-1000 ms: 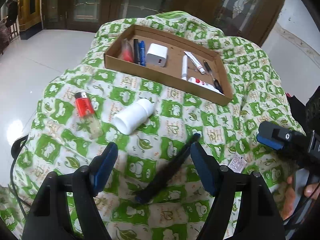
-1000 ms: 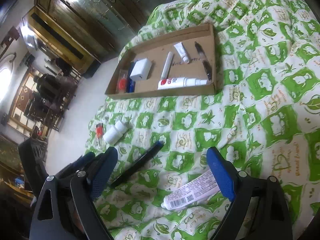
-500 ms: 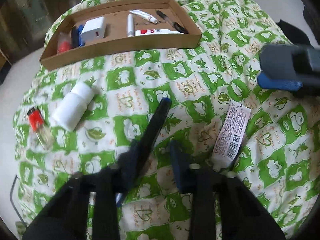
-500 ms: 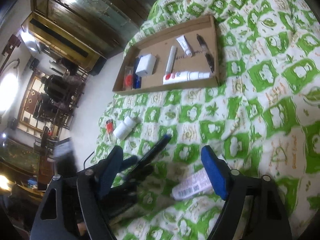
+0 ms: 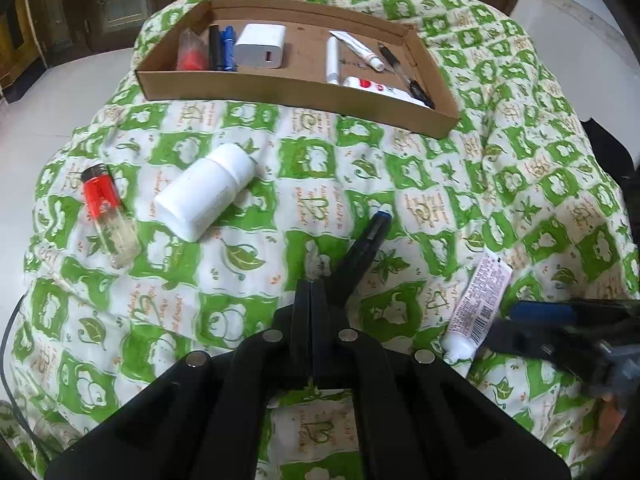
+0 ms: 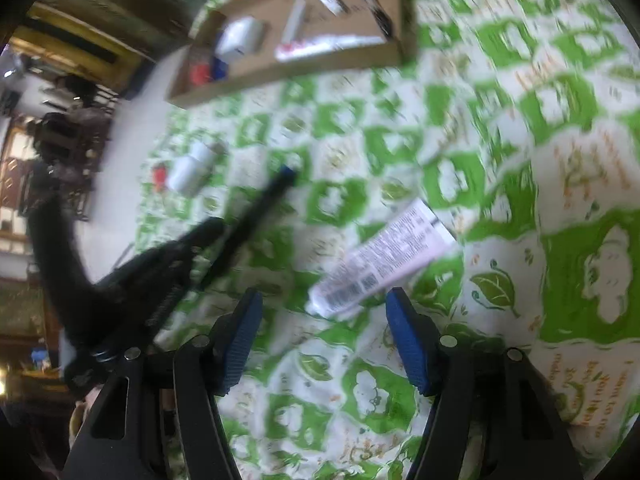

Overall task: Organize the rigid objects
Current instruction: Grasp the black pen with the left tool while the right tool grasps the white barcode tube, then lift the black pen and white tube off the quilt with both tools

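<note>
Left tongs (image 5: 311, 292) pinched nearly together on black pen (image 5: 362, 250), pen angled up off green checkered cloth (image 5: 240, 256); half a second ago fingers had a gap. Right tongs (image 6: 322, 344) wide, straddling cap end of tube (image 6: 380, 264), nearer than before. Cardboard tray (image 5: 280, 90) beyond.

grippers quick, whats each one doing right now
Left gripper: closed on the black pen.
Right gripper: open, holding nothing, the tube lying just ahead.

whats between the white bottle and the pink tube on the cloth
The black pen, slanted, its near end in the shut left claw. Left wrist view shows it: bottle to its left, tube to its right.
</note>
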A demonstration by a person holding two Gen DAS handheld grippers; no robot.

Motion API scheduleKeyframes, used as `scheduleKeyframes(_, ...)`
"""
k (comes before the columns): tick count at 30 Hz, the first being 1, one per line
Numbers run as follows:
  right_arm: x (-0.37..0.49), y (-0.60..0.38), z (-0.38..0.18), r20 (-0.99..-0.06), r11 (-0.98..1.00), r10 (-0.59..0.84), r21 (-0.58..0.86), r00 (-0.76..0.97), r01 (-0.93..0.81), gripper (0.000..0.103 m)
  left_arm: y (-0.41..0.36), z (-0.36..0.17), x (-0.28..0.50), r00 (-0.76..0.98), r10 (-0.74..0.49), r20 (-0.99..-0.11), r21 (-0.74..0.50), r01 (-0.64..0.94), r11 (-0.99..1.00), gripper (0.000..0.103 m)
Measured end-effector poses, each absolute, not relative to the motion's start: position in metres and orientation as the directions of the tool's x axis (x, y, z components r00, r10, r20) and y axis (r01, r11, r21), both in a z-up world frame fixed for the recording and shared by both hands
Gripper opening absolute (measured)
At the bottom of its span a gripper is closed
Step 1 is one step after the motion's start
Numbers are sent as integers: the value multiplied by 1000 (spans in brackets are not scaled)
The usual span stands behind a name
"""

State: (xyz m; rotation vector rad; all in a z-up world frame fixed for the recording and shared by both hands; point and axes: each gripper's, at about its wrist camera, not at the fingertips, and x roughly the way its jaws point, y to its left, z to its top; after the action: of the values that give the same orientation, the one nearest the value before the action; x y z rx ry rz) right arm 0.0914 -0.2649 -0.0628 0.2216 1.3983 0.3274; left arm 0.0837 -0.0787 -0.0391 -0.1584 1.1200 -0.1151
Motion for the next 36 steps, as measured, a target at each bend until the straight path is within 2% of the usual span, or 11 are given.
scheduleKeyframes(7,119,-254,-101,-959,968,249,250,138,-10,55,-87,-45,86,400,-216,-891,-209,62,976,0)
scheduleKeyframes(9,117,-246,-95,-958,974,224,216,182,-60,45,-87,-45,86,398,-227,-889,-219,66,973,1)
scheduleKeyframes(11,116,-242,-88,-947,972,228,206,227,-115,19,-86,-44,85,397,-243,-885,-236,67,969,4)
scheduleKeyframes(13,121,-244,-83,-936,964,254,226,244,-139,12,-86,-44,84,399,-248,-883,-241,69,968,8)
scheduleKeyframes(18,137,-253,-74,-921,958,277,241,272,-158,11,-85,-39,77,401,-262,-878,-247,90,965,13)
scheduleKeyframes(25,149,-219,-76,-927,937,279,206,250,-283,12,-97,-48,89,360,-171,-917,-143,105,984,13)
scheduleKeyframes(26,149,-216,-77,-926,932,287,211,245,-295,12,-100,-51,91,340,-151,-928,-119,113,986,23)
scheduleKeyframes(27,149,-216,-77,-924,928,298,222,238,-299,12,-104,-60,93,288,-131,-949,-99,124,987,24)
scheduleKeyframes(30,143,-217,-82,-928,925,307,238,211,-297,17,-113,-59,93,276,-96,-956,-53,160,986,24)
scheduleKeyframes(32,137,-222,-83,-926,921,320,256,200,-293,28,-113,-61,94,258,-93,-962,-50,168,985,24)
scheduleKeyframes(36,131,-226,-82,-925,918,317,244,209,-313,23,-111,-63,98,255,-92,-963,-53,157,986,25)
